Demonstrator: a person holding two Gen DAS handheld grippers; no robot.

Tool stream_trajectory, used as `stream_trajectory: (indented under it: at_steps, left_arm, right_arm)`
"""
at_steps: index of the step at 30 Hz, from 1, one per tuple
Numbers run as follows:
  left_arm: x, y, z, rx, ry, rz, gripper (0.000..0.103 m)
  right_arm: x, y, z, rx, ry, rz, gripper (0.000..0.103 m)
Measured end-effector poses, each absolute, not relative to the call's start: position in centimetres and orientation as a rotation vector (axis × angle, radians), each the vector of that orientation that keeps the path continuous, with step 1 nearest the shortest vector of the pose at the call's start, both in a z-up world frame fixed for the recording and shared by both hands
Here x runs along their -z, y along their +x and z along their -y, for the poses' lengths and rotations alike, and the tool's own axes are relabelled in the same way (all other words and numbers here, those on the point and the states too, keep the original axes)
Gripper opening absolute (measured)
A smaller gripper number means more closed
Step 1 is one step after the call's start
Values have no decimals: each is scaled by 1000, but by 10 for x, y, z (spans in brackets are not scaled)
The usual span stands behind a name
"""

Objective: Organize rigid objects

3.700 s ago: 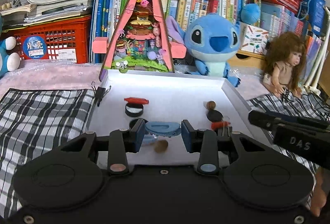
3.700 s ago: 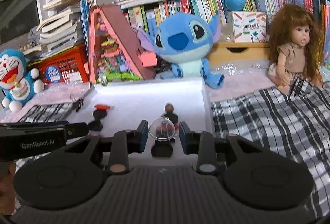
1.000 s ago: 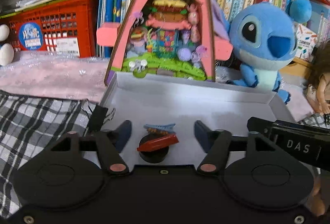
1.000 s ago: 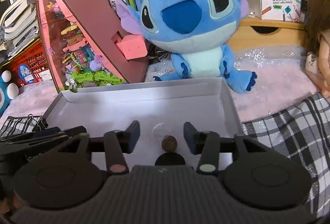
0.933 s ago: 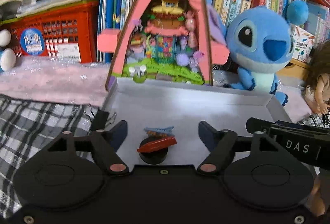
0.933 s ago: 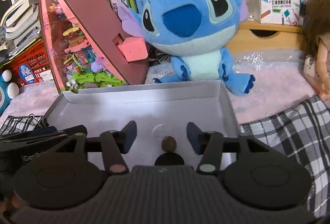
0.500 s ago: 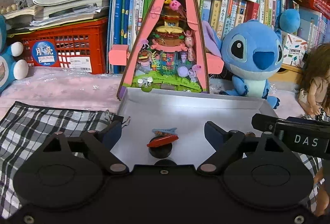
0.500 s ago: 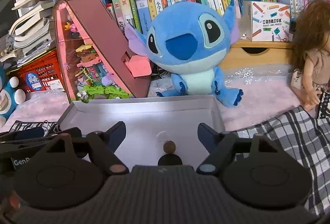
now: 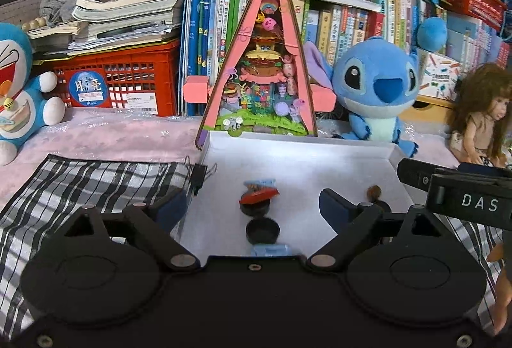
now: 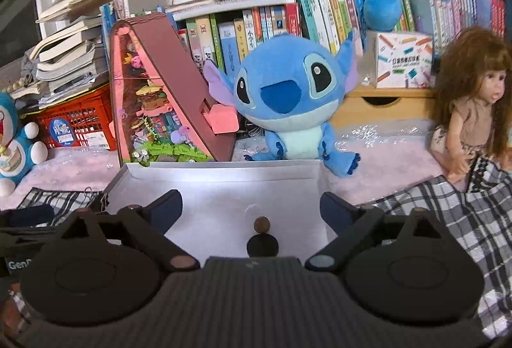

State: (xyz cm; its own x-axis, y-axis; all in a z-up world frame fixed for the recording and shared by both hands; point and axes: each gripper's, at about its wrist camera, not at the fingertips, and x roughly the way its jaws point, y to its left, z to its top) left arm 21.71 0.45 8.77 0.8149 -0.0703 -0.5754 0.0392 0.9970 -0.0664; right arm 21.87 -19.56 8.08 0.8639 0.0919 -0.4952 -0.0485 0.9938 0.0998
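Red clip (image 9: 258, 196) lies between open left hand-held gripper (image 9: 252, 207) fingers.

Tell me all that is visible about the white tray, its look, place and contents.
The white tray is shallow, rectangular and low-walled, looking like card. It lies flat on the bedding before the pink toy house. A black binder clip grips its left wall. Inside lie a red clip, black round caps and a brown bead.

Hair clips (image 9: 260, 188) in tray (image 9: 297, 156), plush (image 9: 377, 88) behind.
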Motion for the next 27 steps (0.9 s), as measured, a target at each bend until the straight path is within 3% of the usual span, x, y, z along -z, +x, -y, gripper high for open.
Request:
stream_trajectory:
  at_steps: [14, 27]
  left_arm:
    - [-52, 131, 0, 87, 15, -575, 91]
    - [-4, 124, -10, 32, 8, -659, 92]
  right_arm:
    - [-48, 136, 199, -47, 54, -467, 103]
    - [0, 116, 185, -64, -23, -577, 103]
